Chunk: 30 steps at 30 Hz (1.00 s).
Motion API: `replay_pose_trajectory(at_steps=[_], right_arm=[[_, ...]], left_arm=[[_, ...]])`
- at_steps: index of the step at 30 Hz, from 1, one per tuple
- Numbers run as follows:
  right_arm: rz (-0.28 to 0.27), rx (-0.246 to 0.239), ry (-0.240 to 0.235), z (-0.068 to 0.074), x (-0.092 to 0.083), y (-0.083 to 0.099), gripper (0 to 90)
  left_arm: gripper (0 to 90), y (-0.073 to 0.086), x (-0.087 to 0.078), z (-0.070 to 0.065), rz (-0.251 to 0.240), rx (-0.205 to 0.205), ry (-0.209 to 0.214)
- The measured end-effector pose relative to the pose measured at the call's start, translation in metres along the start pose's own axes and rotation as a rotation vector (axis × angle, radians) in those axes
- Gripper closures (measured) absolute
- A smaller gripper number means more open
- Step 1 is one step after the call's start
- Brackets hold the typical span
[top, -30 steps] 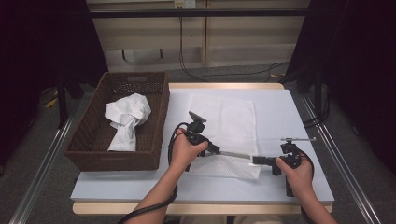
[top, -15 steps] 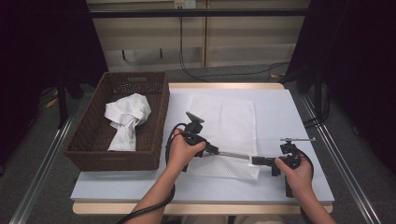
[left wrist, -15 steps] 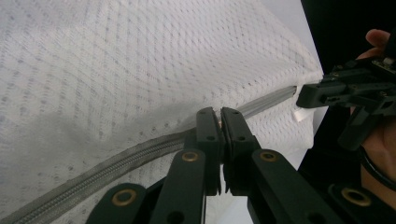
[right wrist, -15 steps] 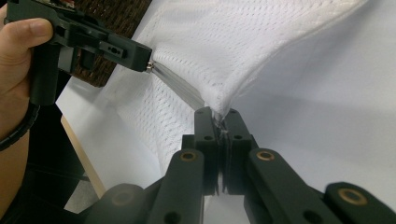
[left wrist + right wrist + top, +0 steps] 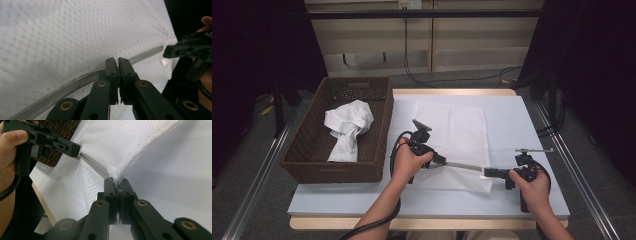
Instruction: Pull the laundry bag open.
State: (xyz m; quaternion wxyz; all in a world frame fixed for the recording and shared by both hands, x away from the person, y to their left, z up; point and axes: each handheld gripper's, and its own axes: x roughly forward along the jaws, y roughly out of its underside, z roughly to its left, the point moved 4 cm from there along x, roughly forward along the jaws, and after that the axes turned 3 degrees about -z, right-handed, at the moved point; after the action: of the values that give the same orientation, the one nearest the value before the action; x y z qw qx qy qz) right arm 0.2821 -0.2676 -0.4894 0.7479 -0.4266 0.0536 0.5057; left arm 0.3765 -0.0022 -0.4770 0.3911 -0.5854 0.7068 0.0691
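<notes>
A white mesh cloth (image 5: 452, 130) lies flat on the white table (image 5: 522, 125), with its near hem lifted and pulled taut. My left gripper (image 5: 443, 161) is shut on the hem's left end, and my right gripper (image 5: 487, 173) is shut on its right corner. In the left gripper view the jaws (image 5: 118, 61) pinch the grey-edged hem of the cloth (image 5: 75, 37), with the right gripper (image 5: 175, 51) farther along it. In the right gripper view the jaws (image 5: 116, 181) clamp the corner of the cloth (image 5: 117, 142), and the left gripper (image 5: 72, 148) holds the hem beyond.
A dark wicker basket (image 5: 332, 170) stands at the table's left side with a crumpled white cloth (image 5: 347, 125) inside. The table's front edge runs just below both hands. Cables lie on the floor behind the table.
</notes>
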Motion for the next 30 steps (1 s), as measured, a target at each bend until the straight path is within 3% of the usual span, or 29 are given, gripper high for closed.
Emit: replay_pose_trajectory(at_steps=[2, 7, 10, 15, 22, 24, 26, 27, 30], right_arm=[[-0.004, 0.020, -0.015, -0.0023, -0.0030, 0.0005, 87.7], [0.001, 0.019, -0.016, -0.0035, -0.0042, 0.0014, 87.7], [0.002, 0.013, -0.017, -0.0025, -0.0027, 0.0014, 87.7], [0.007, 0.016, -0.017, -0.0019, -0.0026, 0.0018, 87.7], [0.009, 0.013, -0.015, -0.0011, -0.0027, 0.0021, 87.8], [0.008, 0.012, -0.017, -0.0013, -0.0025, 0.0024, 87.8], [0.008, 0.013, -0.017, -0.0014, -0.0025, 0.0025, 87.8], [0.009, 0.011, -0.011, -0.0016, -0.0028, 0.0025, 87.8], [0.007, 0.021, -0.015, -0.0037, -0.0063, 0.0020, 87.7]], left_arm=[[87.1, 0.0004, -0.0002, -0.0004, 0.008, -0.001, 0.020], [87.1, 0.0004, 0.0013, -0.0015, 0.006, -0.005, 0.025], [87.1, 0.0001, -0.0003, -0.0011, -0.003, 0.002, 0.000], [87.1, 0.0005, 0.0003, 0.0006, 0.009, -0.003, 0.009], [87.1, 0.0001, 0.0004, -0.0012, -0.003, 0.007, -0.020], [87.1, 0.0001, 0.0007, -0.0015, -0.002, 0.003, -0.008], [87.2, 0.0000, 0.0000, -0.0012, 0.001, 0.012, -0.031], [87.1, -0.0002, -0.0019, 0.0011, 0.005, 0.031, -0.065], [87.1, -0.0001, -0.0038, 0.0009, 0.000, 0.009, -0.013]])
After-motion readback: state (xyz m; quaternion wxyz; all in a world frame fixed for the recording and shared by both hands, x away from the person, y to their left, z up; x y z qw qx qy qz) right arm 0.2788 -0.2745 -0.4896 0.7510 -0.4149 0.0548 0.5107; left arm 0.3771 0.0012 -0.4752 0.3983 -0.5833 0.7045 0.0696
